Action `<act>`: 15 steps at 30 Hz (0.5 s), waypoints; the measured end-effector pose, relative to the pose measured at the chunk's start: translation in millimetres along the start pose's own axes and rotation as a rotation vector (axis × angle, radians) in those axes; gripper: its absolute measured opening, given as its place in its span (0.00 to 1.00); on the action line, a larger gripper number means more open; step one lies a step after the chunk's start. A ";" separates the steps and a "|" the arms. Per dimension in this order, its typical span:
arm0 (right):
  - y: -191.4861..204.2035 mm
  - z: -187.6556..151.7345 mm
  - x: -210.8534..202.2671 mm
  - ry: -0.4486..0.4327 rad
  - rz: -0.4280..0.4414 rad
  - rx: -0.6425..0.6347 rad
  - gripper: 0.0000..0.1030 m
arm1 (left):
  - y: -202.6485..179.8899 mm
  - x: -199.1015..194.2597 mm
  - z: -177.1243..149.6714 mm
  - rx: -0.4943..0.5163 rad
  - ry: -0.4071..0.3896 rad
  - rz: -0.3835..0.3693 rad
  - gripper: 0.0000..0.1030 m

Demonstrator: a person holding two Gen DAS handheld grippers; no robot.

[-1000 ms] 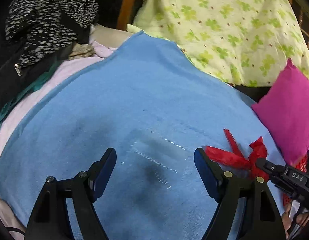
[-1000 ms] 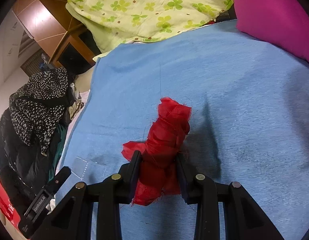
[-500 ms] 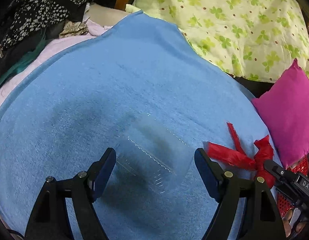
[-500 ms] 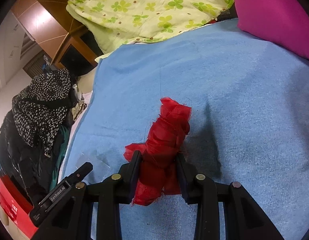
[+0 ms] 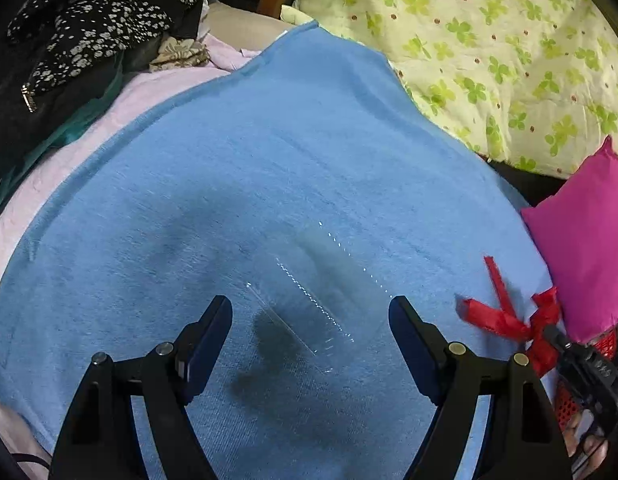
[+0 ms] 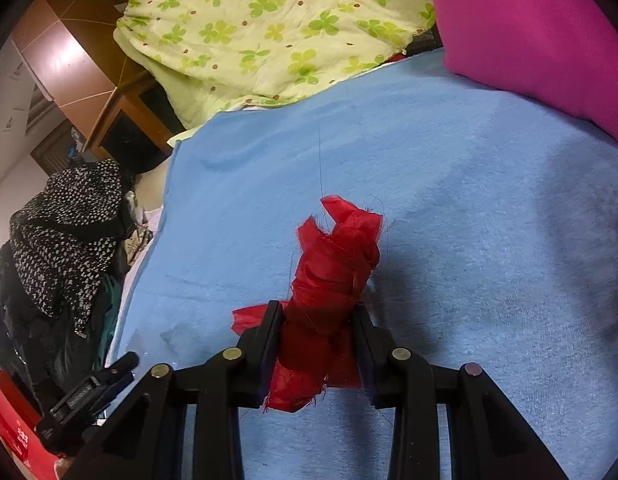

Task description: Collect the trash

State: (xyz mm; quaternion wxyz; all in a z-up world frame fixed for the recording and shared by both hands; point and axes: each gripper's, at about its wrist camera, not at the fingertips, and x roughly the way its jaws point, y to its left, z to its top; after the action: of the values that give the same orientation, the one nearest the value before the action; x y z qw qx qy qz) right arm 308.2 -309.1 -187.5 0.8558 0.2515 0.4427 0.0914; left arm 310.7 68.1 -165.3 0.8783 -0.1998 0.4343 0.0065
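Step in hand: the left gripper [image 5: 310, 322] looks ready to pick up the clear plastic wrapper [image 5: 309, 304].
How to do it well: the wrapper is thin, flat and hard to see. The fingers should go low, right down to the blue towel [image 5: 269, 168], one on each side, and then squeeze slowly so it does not slip out.
Left gripper: its fingers are spread wide and hold nothing.
Where the wrapper is: flat on the towel, between the two fingers and a bit in front of them. It does not touch them.
Right gripper [image 6: 315, 344]: its fingers pinch the red scrap [image 6: 333, 276] tight.
Where the red scrap is: just above the towel, near the pink pillow [image 6: 529, 28].
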 end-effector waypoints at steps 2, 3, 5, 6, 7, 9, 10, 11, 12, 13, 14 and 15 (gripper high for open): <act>-0.9 -1.7 2.8 0.016 0.000 0.002 0.36 | 2.6 -4.3 0.9 -0.006 -0.006 -0.013 0.79; -1.7 -2.0 3.6 0.021 -0.001 0.000 0.36 | 2.8 -5.5 1.1 -0.006 -0.010 -0.014 0.79; -0.7 -3.3 5.6 0.026 -0.006 -0.006 0.36 | 2.6 -7.9 1.7 -0.012 -0.025 -0.035 0.79; 0.4 -3.8 6.4 0.029 -0.005 -0.007 0.37 | 2.5 -8.0 2.0 -0.019 -0.029 -0.047 0.79; 1.2 -4.1 7.1 0.030 -0.004 -0.007 0.37 | 1.7 -7.5 2.0 -0.029 -0.031 -0.063 0.79; 3.5 -4.4 8.9 0.033 -0.001 -0.006 0.37 | -2.4 -4.2 2.5 -0.036 -0.026 -0.086 0.79; 3.3 -4.6 9.6 0.035 0.000 -0.007 0.38 | -5.1 -2.3 3.0 -0.035 -0.023 -0.093 0.79; 4.2 -5.0 10.9 0.038 0.000 -0.009 0.37 | -7.2 -0.4 2.9 -0.033 -0.026 -0.095 0.79; 5.1 -5.7 12.2 0.042 -0.002 -0.012 0.37 | -9.3 1.3 2.7 -0.031 -0.030 -0.093 0.79; 5.6 -6.1 13.3 0.045 -0.003 -0.014 0.37 | -10.8 3.2 2.3 -0.032 -0.031 -0.092 0.79; 6.2 -6.6 14.0 0.047 -0.004 -0.016 0.37 | -12.2 6.4 1.9 -0.034 -0.025 -0.091 0.80; 6.7 -7.2 14.4 0.049 -0.004 -0.018 0.37 | -12.8 8.5 1.3 -0.036 -0.020 -0.089 0.80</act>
State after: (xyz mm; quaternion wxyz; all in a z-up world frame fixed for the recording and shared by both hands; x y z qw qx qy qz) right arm 311.3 -295.4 -197.8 0.8472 0.2408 0.4631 0.0995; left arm 319.4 55.4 -166.7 0.8782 -0.2345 0.4161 -0.0231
